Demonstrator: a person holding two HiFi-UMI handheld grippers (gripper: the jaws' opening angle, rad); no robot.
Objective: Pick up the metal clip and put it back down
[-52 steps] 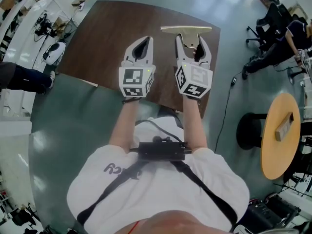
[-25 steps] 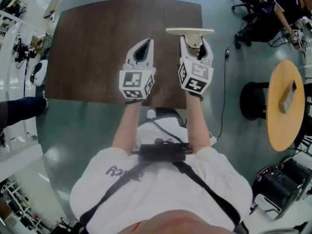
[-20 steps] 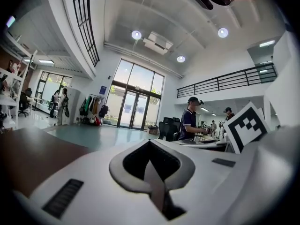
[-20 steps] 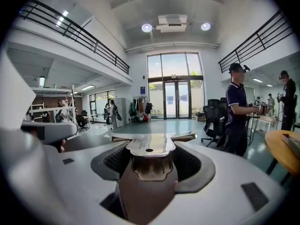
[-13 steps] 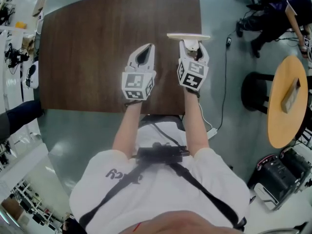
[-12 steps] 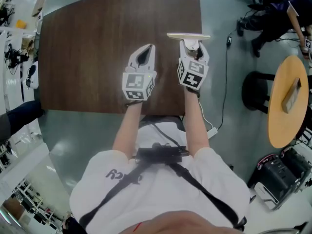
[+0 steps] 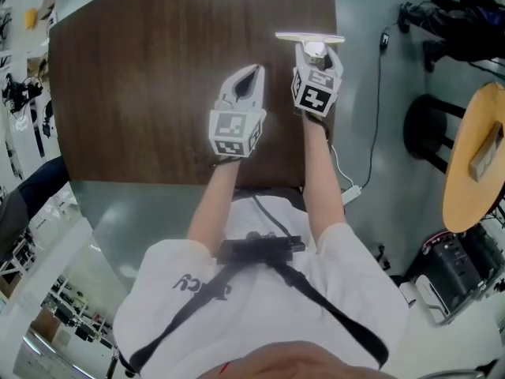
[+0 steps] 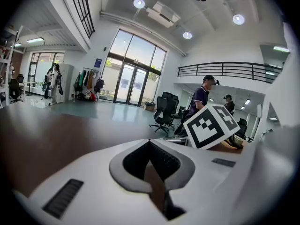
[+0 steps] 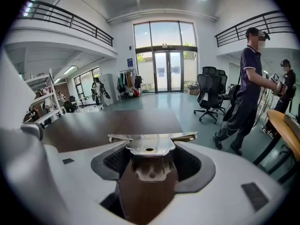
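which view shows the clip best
Right gripper view: the clip sits gripped between the jaws, close up. Head view shows only its wide bar past the right gripper; left gripper view hardly shows it.

1. A shiny silver metal clip (image 7: pixel 310 37) (image 9: pixel 149 146) is seen: a long flat bar in front, a narrower holed handle behind.
2. It is held level by its handle in the right hand-held gripper (image 7: pixel 317 48) (image 9: pixel 150 157), at the tabletop's (image 7: pixel 158 69) (image 9: pixel 117 121) right edge.

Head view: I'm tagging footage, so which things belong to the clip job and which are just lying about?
Job: metal clip; right gripper gripping it; brown table.
Lying about: left gripper, shut on nothing; round wooden table; black stool; floor cable.
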